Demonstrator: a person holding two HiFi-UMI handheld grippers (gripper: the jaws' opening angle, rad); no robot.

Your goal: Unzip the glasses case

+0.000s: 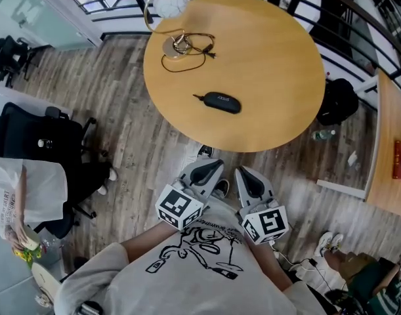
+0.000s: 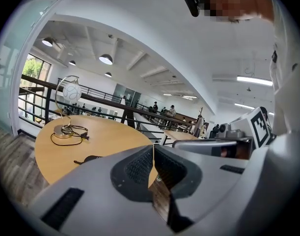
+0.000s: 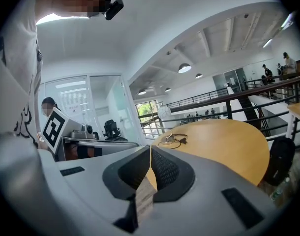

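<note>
Seemingly black glasses case [image 1: 221,102], tan wooden table [image 1: 272,64].

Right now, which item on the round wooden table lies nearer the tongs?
The black oval glasses case, lying mid-table; the white-globe lamp stands at the table's far edge.

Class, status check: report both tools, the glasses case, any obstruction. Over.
Left tool shut, empty. Right tool shut, empty. Glasses case closed on table, untouched. Nothing blocking.

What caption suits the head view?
Left tongs and right tongs, shut and empty, short of the table holding the glasses case.
</note>
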